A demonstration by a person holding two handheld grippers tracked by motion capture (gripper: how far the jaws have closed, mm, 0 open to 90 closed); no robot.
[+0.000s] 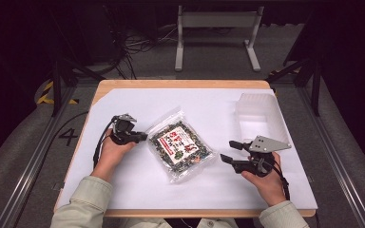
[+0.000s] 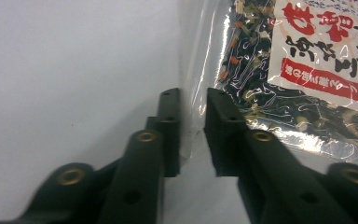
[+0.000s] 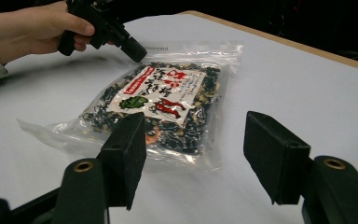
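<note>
A clear plastic bag (image 1: 179, 144) of dark dried mix with a white and red label lies flat in the middle of the white table top. My left gripper (image 1: 145, 137) is at the bag's left edge. In the left gripper view its jaws stand nearly together, pinching the bag's clear edge (image 2: 192, 100); the bag's label (image 2: 326, 51) lies just beyond. My right gripper (image 1: 226, 150) rests to the right of the bag, open, its jaws pointing at the bag (image 3: 163, 100) with nothing between them (image 3: 193, 140). The left gripper (image 3: 133, 49) touches the bag's far corner there.
A clear plastic tub (image 1: 261, 114) stands at the back right of the table. The white sheet (image 1: 123, 185) covers most of the wooden top. A metal stand (image 1: 217, 28) and cables lie on the floor behind the table.
</note>
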